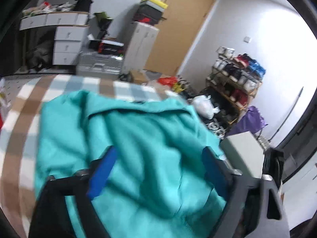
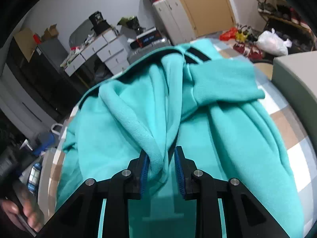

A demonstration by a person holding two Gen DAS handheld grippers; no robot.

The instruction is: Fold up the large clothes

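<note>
A large teal sweatshirt [image 1: 138, 129] lies crumpled on a bed with a checked brown, white and blue cover [image 1: 23, 107]. My left gripper [image 1: 158, 164] hovers above it with its blue pads far apart and nothing between them. In the right wrist view the sweatshirt [image 2: 227, 129] shows black trim [image 2: 196, 54] at its far end and a sleeve folded across it. A raised fold of the fabric [image 2: 156, 158] runs between the pads of my right gripper [image 2: 161, 168]. It rests against the left pad, with a dark gap before the right pad.
A pale box [image 2: 297, 75] stands at the bed's right edge. Beyond the bed are white drawers [image 1: 65, 45], a silver case [image 1: 99, 65], a wooden door [image 1: 178, 31] and a shoe rack [image 1: 235, 83]. A hand [image 2: 29, 216] shows at lower left.
</note>
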